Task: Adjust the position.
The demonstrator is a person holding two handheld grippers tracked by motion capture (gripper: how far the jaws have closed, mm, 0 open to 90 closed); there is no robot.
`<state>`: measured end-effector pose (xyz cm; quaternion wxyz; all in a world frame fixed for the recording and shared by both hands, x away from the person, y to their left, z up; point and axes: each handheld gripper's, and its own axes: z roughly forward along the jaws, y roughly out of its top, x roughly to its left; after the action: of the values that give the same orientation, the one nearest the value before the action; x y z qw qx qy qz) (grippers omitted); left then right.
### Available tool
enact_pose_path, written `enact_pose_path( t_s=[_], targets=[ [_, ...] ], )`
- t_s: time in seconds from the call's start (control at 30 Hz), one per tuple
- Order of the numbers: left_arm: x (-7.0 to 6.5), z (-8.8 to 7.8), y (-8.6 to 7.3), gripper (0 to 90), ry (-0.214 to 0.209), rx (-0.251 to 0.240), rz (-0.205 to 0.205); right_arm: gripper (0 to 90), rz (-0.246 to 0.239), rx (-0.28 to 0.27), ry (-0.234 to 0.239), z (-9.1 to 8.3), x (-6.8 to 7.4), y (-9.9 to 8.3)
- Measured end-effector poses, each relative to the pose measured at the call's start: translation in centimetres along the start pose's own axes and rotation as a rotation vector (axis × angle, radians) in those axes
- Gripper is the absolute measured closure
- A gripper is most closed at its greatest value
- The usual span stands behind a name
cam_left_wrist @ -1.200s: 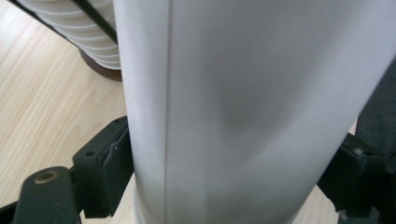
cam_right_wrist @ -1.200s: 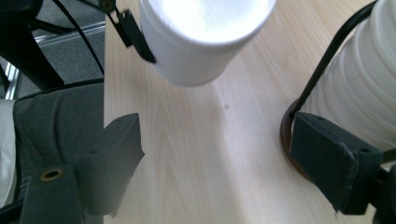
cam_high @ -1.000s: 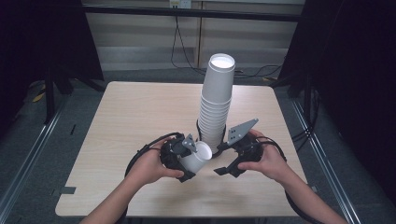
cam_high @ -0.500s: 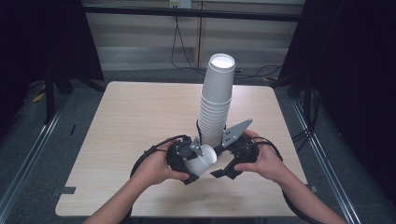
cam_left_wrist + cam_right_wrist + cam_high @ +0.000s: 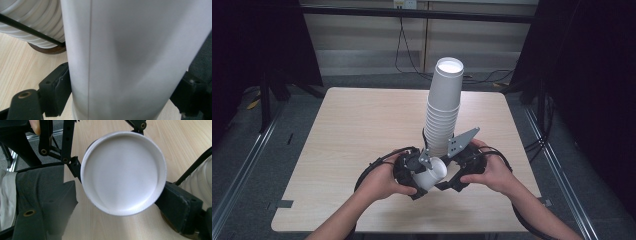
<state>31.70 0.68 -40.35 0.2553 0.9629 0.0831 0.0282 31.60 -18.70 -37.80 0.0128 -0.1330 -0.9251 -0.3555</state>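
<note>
Single paper cup lies on its side between left tool and right tool, clamped in left tool's jaws, its base facing right tool, whose jaws, just closing, flank that base. Tall cup stack stands on bench just behind both tools, nearly touching the cup. Hands behind each tool, near bench's front edge.

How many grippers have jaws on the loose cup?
2: the left gripper clamps the cup by its sides; the right gripper brackets its base end, jaws just closing, contact unclear.
</note>
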Motion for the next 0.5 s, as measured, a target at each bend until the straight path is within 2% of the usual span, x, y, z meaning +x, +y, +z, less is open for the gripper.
enact_pose_path(
  t_s=[0.03,0.07,0.37,0.43,0.5],
  targets=[
    [-0.06,0.1,0.02,15.5,-0.001,-0.004,-0.008,17.7,-0.002,0.002,0.001,-0.01,-0.02,0.02],
    [-0.01,0.1,0.06,15.5,-0.001,0.005,0.006,17.7,-0.009,0.002,-0.001,0.0,-0.04,0.04],
    [-0.32,0.62,0.46,15.5,-0.018,0.0,0.016,19.1,-0.01,-0.014,0.012,0.61,-0.19,0.09],
    [-0.26,0.78,0.66,15.5,-0.006,0.013,0.043,20.3,-0.005,-0.016,0.015,0.68,-0.22,0.08],
    [-0.25,0.85,0.92,15.5,-0.017,0.018,0.078,21.2,0.006,-0.014,0.014,0.84,-0.39,-0.01]
  ],
)
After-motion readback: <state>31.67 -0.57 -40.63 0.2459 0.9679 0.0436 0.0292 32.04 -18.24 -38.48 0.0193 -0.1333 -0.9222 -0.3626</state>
